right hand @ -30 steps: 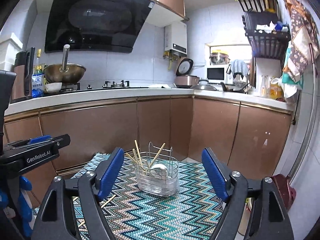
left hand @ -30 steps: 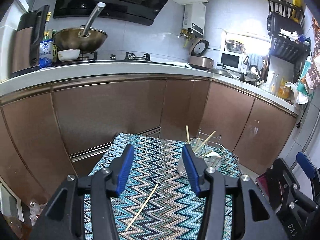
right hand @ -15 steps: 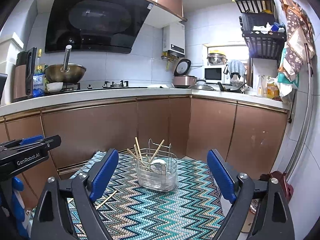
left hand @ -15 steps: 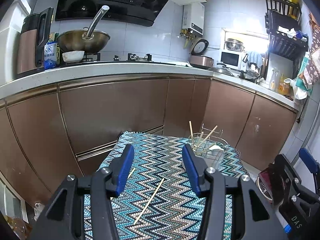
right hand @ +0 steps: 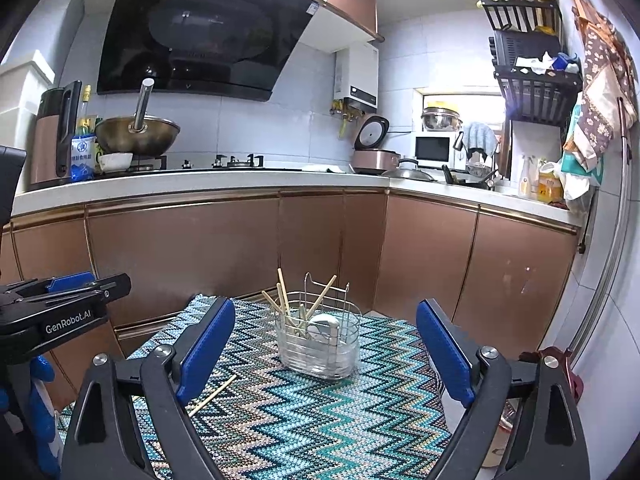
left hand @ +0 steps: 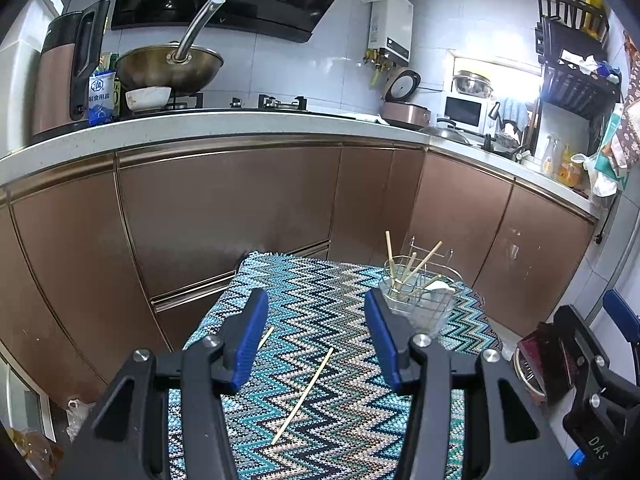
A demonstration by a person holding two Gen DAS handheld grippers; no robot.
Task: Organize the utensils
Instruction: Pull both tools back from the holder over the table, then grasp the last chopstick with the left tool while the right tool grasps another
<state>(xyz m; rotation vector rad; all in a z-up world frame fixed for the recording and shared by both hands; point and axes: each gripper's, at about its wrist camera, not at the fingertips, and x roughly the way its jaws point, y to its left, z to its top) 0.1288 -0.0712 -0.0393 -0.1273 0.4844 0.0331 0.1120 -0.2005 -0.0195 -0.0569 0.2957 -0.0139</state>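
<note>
left gripper (left hand: 314, 320): blue pads spread apart, nothing between them, held above the zigzag cloth (left hand: 352, 412). right gripper (right hand: 326, 346): pads spread wider, also holding nothing.

surface: a small table under a knitted cloth in teal, blue, white and tan zigzags; its fringe hangs over the far edge at 12 o'clock in the left wrist view.

task items, left wrist view:
- 1 chopstick (left hand: 303, 396) lies loose on the cloth, between the pads and toward 6 o'clock, slanted from lower left to upper right.
- a 2nd chopstick (left hand: 265, 338) shows only as a short tip at 9 o'clock, just beside the left pad; the rest is hidden.
- wire utensil basket (left hand: 420, 304) stands upright on the cloth at 2 o'clock, just behind the right pad. several chopsticks lean in it, plus 1 white piece i cannot identify.

right wrist view: same basket (right hand: 318, 342) at 12 o'clock, between the pads and beyond them. 1 chopstick (right hand: 212, 395) lies flat at 8 o'clock, well apart from the basket. the left gripper's black body sits at 9 o'clock.

room: l-shaped counter (right hand: 224, 182) with copper-brown cabinet doors (right hand: 180, 264). on it a wok (right hand: 137, 134) on the gas stove, black range hood (right hand: 200, 36) above, rice cooker (right hand: 374, 152) and microwave (right hand: 434, 150) toward 1 o'clock, black wall rack (right hand: 532, 80) at 2 o'clock. white tiled walls.
</note>
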